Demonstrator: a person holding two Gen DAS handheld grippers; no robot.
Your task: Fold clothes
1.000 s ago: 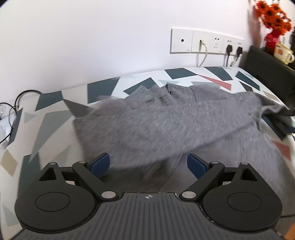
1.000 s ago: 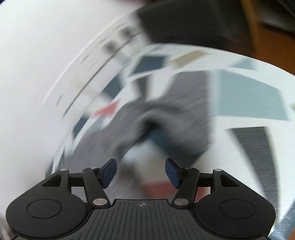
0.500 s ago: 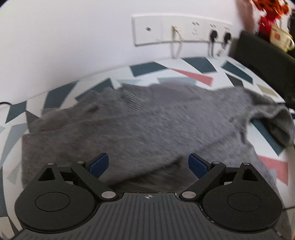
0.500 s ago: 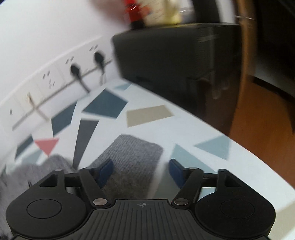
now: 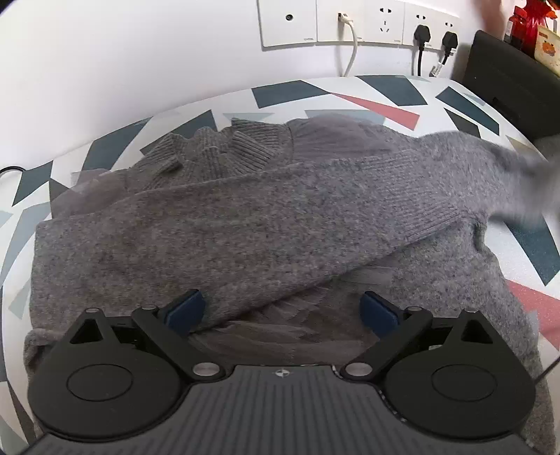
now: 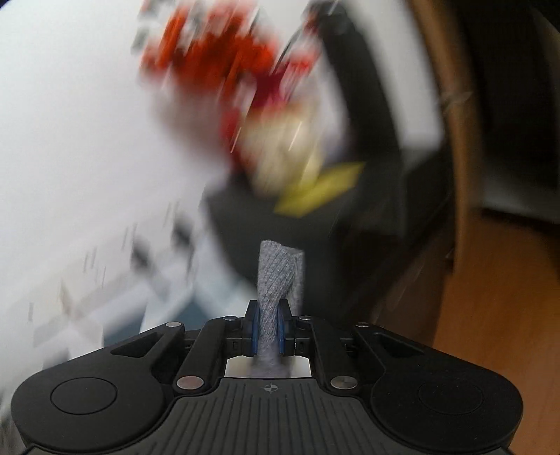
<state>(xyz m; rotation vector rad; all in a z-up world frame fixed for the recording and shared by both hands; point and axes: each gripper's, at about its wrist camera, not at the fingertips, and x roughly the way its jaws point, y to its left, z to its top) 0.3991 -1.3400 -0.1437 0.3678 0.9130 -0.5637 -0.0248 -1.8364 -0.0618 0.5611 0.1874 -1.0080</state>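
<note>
A grey knitted sweater (image 5: 245, 224) lies spread on the patterned table (image 5: 385, 94), ribbed collar toward the wall. One sleeve (image 5: 350, 196) lies folded across its body. My left gripper (image 5: 281, 311) hovers open over the sweater's near part, nothing between its blue pads. In the right wrist view, my right gripper (image 6: 268, 332) is shut on the ribbed cuff of the other sleeve (image 6: 276, 276), which sticks up between the fingers. That sleeve shows as a blurred grey streak (image 5: 525, 182) at the right of the left wrist view.
A row of wall sockets (image 5: 357, 24) with plugged cables runs behind the table. A black box (image 5: 514, 84) stands at the right with a red vase (image 5: 525, 24) on it. Wooden floor (image 6: 490, 315) lies beyond the table's right side.
My right gripper has closed on the sleeve cuff and lifted it in a fast swing. The left sleeve now lies flat across the sweater; the left gripper stayed open above it.
</note>
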